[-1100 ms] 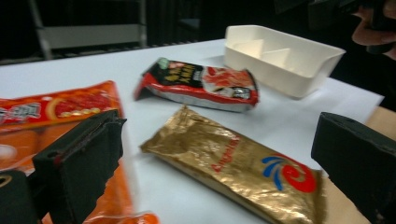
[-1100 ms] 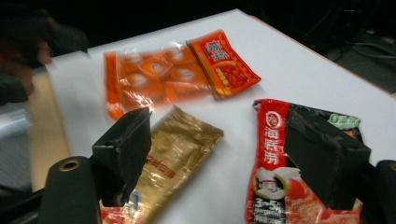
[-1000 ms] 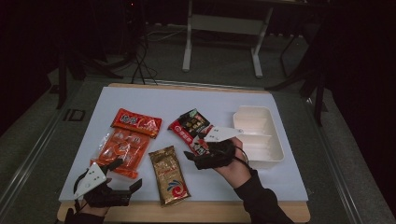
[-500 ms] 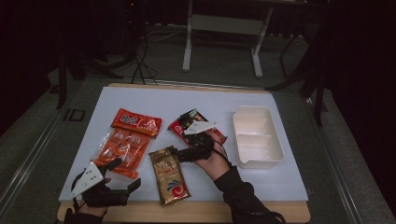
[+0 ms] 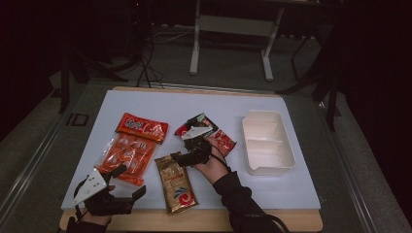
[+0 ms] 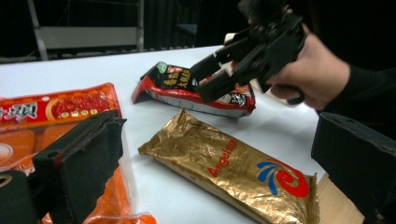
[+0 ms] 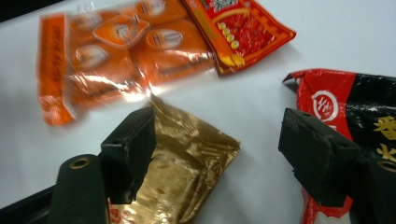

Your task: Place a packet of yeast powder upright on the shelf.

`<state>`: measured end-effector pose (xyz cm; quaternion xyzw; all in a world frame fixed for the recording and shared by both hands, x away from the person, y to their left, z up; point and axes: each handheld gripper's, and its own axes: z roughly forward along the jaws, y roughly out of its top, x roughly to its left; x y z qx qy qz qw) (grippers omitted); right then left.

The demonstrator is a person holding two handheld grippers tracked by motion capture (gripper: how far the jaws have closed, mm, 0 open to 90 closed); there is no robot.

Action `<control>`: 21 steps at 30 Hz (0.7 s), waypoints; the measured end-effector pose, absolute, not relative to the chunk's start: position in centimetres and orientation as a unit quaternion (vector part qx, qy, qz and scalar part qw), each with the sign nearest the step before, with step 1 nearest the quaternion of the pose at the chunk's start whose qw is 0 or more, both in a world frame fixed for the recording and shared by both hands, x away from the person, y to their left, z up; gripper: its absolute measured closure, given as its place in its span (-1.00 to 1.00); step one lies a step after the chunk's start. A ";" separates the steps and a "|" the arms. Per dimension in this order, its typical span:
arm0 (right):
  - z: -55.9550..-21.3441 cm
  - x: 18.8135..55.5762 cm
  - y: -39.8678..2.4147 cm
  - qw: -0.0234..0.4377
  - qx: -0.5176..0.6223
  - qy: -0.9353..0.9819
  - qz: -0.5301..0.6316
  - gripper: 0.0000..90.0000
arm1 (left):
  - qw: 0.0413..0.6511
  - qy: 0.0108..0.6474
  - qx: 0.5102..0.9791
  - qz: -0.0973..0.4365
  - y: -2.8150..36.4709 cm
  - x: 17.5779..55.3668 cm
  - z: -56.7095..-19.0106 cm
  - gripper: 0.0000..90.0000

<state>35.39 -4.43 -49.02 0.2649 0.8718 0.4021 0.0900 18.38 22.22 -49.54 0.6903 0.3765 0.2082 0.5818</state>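
Gold packet (image 5: 177, 185) lies flat on the white table (image 5: 145, 104), near its front edge, between the orange bag (image 5: 125, 155) and the red-and-black packet (image 5: 218, 138). Right gripper (image 5: 180, 158) hovers just over the gold packet's far end, its jaws wide and just now closing a little, one jaw above the foil corner, nothing pinched. Left gripper (image 5: 130, 180) sits low at the front left by the orange bag, jaws wide, holding nothing. A red packet (image 5: 142, 127) lies farther back, and a white tray (image 5: 268, 142) stands well off to the right.
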 end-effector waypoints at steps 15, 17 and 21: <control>-52.8 36.7 -2.9 0.035 0.313 0.882 0.349 -0.37 | 0.576 0.389 0.693 0.193 22.4 18.8 -50.0 -0.94; -52.8 36.6 -2.9 0.040 0.313 0.883 0.347 -0.31 | 0.574 0.388 0.694 0.195 22.4 18.8 -50.0 -0.94; -53.3 36.4 -2.7 0.022 0.315 0.885 0.342 0.03 | 0.570 0.391 0.697 0.191 22.4 18.9 -50.1 -0.94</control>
